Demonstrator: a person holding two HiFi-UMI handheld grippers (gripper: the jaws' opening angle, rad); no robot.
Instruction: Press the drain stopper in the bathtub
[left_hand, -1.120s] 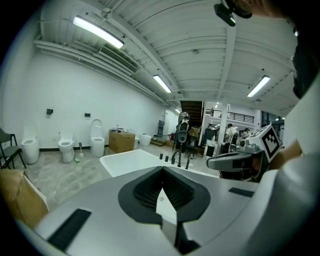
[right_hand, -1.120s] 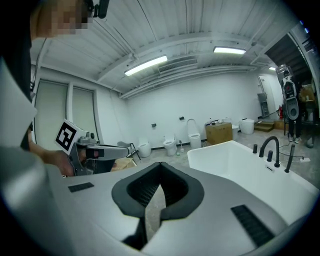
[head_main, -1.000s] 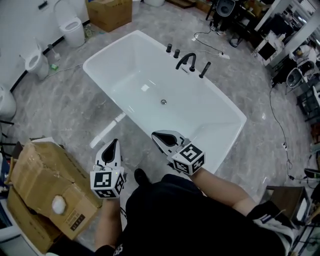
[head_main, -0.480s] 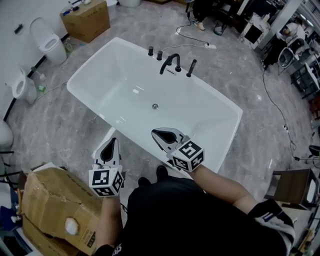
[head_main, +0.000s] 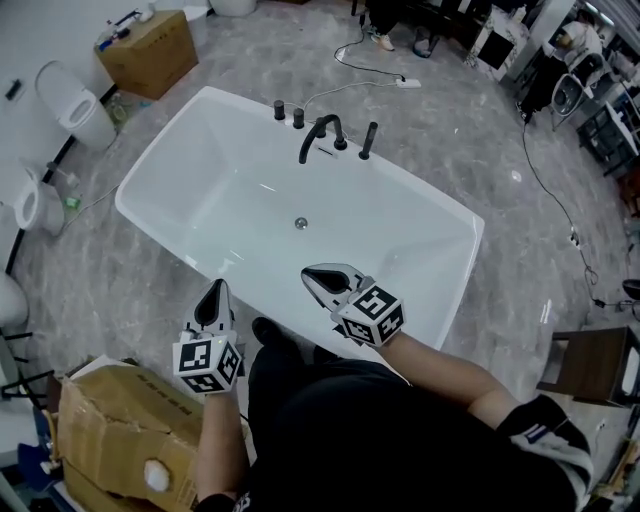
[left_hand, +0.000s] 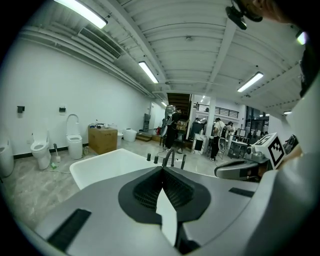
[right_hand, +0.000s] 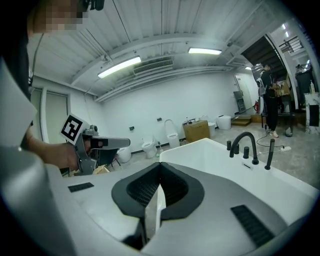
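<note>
A white freestanding bathtub (head_main: 180, 160) lies ahead of me, and its small round metal drain stopper (head_main: 300, 223) sits in the middle of the tub floor. A black faucet (head_main: 318, 135) with separate handles stands on the far rim. My left gripper (head_main: 213, 286) hangs shut over the floor just outside the near rim. Over the near rim itself, well short of the stopper, my right gripper (head_main: 308, 271) is also shut and holds nothing. The left gripper (left_hand: 162, 169) view looks across the tub (left_hand: 107, 164). In the right gripper (right_hand: 160, 166) view the faucet (right_hand: 243, 142) shows, and the stopper is hidden.
A torn cardboard box (head_main: 125, 430) lies at my left foot. Another box (head_main: 150, 50) and toilets (head_main: 72, 105) stand along the left wall. Cables (head_main: 540, 190) run over the marble floor at right, and a dark stool (head_main: 590, 365) stands beyond the tub's right end.
I have stepped closer to the tub, so it sits lower and more central in the head view. Both grippers stay shut and level, the right one now over the near rim.
</note>
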